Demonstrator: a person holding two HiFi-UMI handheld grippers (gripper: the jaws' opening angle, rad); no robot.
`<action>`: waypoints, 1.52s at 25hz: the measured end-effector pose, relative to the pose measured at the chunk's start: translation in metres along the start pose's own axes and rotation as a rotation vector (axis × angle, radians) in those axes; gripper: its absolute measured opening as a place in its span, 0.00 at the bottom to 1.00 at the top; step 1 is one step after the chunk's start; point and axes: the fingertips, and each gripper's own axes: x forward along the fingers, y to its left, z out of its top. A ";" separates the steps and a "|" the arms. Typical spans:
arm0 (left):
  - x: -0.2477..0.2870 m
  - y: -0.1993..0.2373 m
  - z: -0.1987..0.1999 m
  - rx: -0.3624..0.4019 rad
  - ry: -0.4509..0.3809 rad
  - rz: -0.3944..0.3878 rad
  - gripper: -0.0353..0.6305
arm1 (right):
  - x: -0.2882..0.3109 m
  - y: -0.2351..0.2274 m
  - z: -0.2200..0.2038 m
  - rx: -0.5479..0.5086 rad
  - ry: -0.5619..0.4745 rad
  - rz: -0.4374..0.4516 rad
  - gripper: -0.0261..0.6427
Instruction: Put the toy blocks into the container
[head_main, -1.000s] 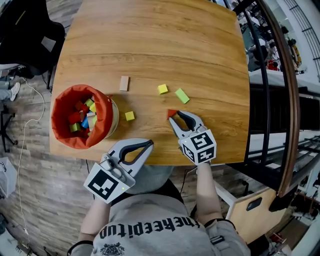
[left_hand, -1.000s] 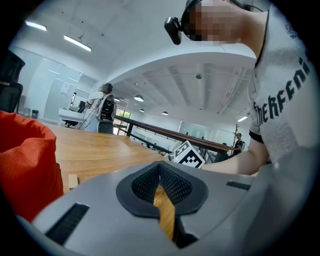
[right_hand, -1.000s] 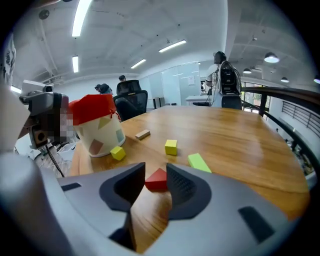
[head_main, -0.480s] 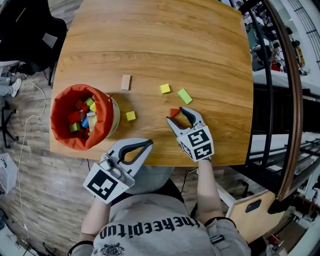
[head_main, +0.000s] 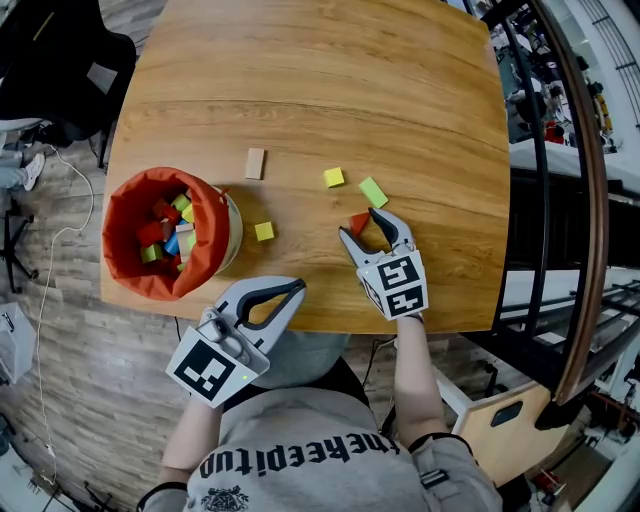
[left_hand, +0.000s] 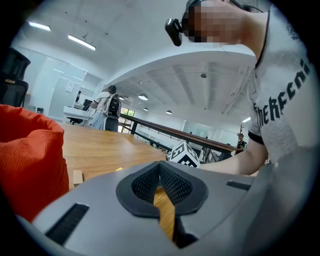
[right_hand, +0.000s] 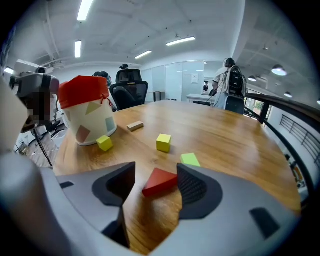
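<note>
Two claws: the right claw (head_main: 360, 223), jaws just opened wide, straddles a red block (right_hand: 160, 181) partly hidden behind one jaw on the surface (head_main: 300, 120); the left claw (head_main: 298, 289) is closed, empty, near the container (head_main: 112, 225).

Cut off at the left gripper view's left edge: container (left_hand: 30, 160). Deep inside it, piled, uncountable: blocks (head_main: 165, 232). Well right of the container, near edge masked by right gripper (right_hand: 156, 176): green block (right_hand: 190, 159).
</note>
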 end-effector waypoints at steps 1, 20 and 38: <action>0.000 0.000 0.000 0.000 0.001 0.000 0.08 | 0.000 -0.001 0.000 0.006 -0.001 -0.005 0.41; -0.002 0.003 -0.002 -0.012 0.005 0.016 0.08 | 0.016 -0.013 -0.015 0.069 0.035 -0.052 0.41; -0.008 -0.003 0.002 0.013 -0.008 0.004 0.08 | 0.003 0.006 -0.004 0.033 0.014 -0.028 0.38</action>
